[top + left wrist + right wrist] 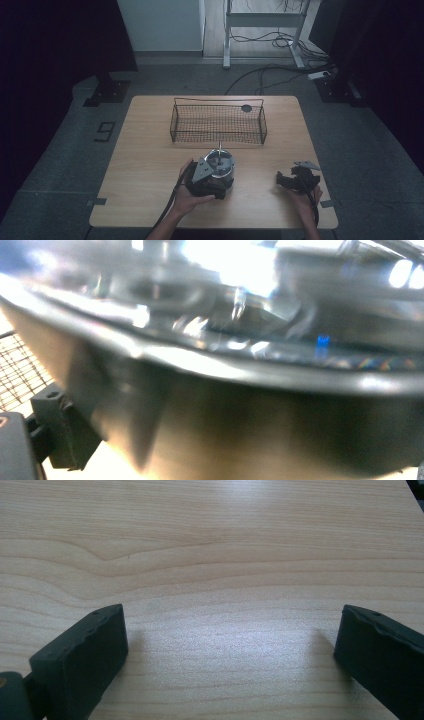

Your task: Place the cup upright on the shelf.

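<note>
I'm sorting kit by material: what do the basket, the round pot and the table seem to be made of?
Basket: dark wire mesh, see-through grid, probably coated metal.
Round pot: shiny metal, likely steel, with bright mirror-like reflections up close.
Table: pale wood or wood-look laminate, matte, grain lines visible.

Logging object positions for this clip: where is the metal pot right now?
In the high view the pot sits near the table's front centre, just in front of the wire basket, with the left gripper against its near side.
</note>
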Demonstrator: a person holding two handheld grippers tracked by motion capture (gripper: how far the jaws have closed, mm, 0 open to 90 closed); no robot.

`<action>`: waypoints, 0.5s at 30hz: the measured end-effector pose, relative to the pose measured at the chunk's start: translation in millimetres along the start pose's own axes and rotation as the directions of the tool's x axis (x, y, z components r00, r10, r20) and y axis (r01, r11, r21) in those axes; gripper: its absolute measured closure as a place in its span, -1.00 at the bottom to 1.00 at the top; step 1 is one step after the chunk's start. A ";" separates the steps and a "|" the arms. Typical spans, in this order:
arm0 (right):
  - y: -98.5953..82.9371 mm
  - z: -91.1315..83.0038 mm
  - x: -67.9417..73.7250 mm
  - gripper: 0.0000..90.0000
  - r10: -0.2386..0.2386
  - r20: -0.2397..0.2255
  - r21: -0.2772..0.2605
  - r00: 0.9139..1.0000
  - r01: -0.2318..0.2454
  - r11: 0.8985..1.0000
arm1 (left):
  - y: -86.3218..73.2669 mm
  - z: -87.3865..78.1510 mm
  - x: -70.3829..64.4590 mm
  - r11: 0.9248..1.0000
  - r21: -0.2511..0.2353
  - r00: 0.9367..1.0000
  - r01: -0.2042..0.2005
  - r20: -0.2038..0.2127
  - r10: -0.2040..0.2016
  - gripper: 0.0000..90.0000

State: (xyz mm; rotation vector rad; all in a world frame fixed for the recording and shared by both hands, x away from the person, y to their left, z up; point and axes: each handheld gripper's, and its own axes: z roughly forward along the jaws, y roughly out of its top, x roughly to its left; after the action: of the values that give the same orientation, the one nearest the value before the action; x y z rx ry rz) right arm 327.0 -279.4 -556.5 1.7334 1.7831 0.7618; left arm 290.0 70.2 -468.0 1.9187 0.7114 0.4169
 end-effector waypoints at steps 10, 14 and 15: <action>0.0 0.0 0.0 -0.99 0.001 0.000 0.000 1.000 -0.001 1.000 | 2.6 -10.0 13.6 1.000 -0.008 1.000 0.016 -0.025 -0.017 -0.92; 0.0 0.0 0.0 -0.99 0.002 0.001 0.000 1.000 -0.002 1.000 | 3.4 -14.3 18.9 1.000 -0.014 0.999 0.023 -0.037 -0.024 -0.92; 0.0 0.0 0.1 -0.99 0.002 0.001 0.000 1.000 -0.002 1.000 | 3.8 -15.9 21.0 1.000 -0.015 0.999 0.028 -0.039 -0.028 -0.92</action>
State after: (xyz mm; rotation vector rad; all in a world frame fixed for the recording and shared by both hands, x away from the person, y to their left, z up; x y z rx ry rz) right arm 327.0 -279.3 -556.4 1.7356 1.7809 0.7620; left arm 298.2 93.5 -458.2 1.8893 0.7582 0.4421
